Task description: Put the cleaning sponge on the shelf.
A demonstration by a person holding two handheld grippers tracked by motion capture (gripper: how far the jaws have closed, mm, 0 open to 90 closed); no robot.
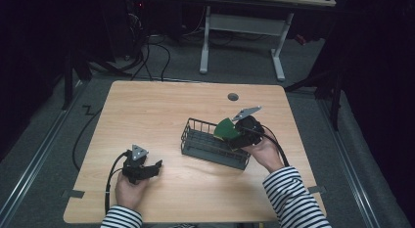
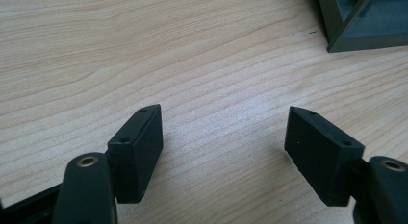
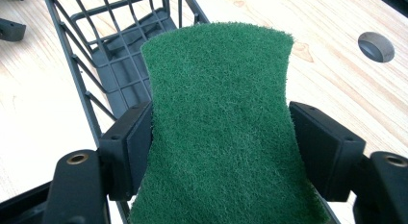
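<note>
Sponge [image 3: 219, 128] sits clamped between the right tool's [image 3: 219, 152] wide-set jaws—apparently above the basket [image 3: 113, 65]—left tool [image 2: 223, 137] open, empty.

The light wooden table [image 1: 161, 103] is bare on its far side and its left side, so a hand can pass freely there. The dark grey wire basket [image 1: 208, 148] stands in the way right of the middle. A green scrubbing sponge [image 1: 226, 128] hangs over the basket's right end.
</note>
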